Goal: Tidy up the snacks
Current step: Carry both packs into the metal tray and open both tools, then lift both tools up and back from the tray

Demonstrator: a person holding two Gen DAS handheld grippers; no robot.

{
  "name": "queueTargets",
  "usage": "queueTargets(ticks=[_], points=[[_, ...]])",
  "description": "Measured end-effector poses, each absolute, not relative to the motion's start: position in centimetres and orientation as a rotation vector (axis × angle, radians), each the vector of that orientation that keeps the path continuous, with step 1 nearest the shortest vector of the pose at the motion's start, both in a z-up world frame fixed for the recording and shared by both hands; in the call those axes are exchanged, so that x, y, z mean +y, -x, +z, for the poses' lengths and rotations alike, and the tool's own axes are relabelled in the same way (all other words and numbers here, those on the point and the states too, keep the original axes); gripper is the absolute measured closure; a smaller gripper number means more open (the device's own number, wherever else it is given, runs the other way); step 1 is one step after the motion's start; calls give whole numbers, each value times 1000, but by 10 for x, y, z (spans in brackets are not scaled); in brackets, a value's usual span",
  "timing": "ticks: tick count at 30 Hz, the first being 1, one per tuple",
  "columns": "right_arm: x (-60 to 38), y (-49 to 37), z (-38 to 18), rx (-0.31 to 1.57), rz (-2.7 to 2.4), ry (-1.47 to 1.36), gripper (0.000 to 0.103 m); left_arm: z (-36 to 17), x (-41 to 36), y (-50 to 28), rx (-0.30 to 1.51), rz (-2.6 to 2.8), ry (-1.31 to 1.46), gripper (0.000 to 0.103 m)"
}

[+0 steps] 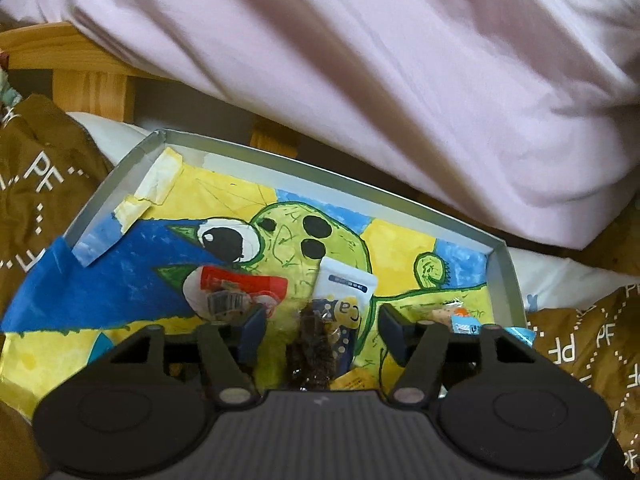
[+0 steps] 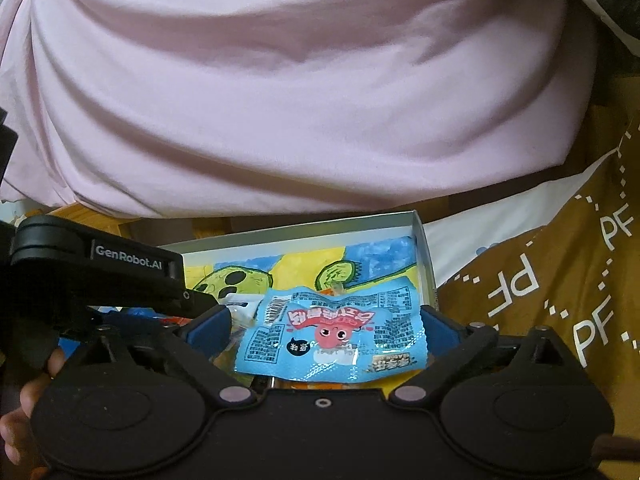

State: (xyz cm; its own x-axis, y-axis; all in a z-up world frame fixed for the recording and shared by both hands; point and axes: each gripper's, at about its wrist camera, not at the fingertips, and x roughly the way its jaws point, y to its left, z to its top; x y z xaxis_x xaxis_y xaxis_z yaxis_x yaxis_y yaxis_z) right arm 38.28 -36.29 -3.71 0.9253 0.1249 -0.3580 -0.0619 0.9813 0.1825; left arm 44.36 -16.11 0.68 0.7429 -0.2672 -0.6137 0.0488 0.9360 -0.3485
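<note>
- Pink fabric [image 1: 360,80] fills the background of both views; I cannot tell whether it is bedding or a person's clothing. A pale wooden frame [image 1: 84,68] shows at its left edge, and brown cloth printed with "PF" [image 2: 560,300] spreads around the box.
- On that cloth sits the shallow grey box [image 1: 502,264], lined with a painted sheet showing a green cartoon figure [image 1: 304,240] on yellow and blue.
- Inside the box, toward its near edge, lie a red-and-white packet [image 1: 236,288], a white pouch [image 1: 346,284] and a dark brown clear-wrapped snack [image 1: 312,344].
- Left tongs [image 1: 322,330] are spread apart with that brown snack lying between the pads, its long axis running along the fingers; the pads do not appear to press on it.
- Right tongs [image 2: 326,330] stand wide apart at the box's right end, with the light blue packet [image 2: 332,336] lying between them, long axis across the fingers, from pad to pad. Neither pad clearly squeezes it.
- Both snacks seem to rest in the box, so each set of tongs likely needs only to draw straight back.
- The left device shows at the left of the right-wrist view, with a hand [image 2: 28,400] below it, so the two sit close together.
</note>
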Motion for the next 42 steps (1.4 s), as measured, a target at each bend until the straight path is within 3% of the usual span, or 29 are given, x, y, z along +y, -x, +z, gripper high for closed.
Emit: queueTargets(ticks=[2,8,16,26,42], points=[[-362,-381,-36,368,95,-166,1,7,-157,-439,699,-165,349,22],[-362,-376,-31,378,87,-151,1,19,-149,-425,662,-149,369,9],[-337,-376,-31,424,12,68,1,36,-142,-408,627,-137,321,4],[-319,-368,-32,325,-88,266,1,32,-135,-399,615,-127,313,1],[-339,-309,21,260,-44,-1,1,52,-115,-349,574,-107,336,1]])
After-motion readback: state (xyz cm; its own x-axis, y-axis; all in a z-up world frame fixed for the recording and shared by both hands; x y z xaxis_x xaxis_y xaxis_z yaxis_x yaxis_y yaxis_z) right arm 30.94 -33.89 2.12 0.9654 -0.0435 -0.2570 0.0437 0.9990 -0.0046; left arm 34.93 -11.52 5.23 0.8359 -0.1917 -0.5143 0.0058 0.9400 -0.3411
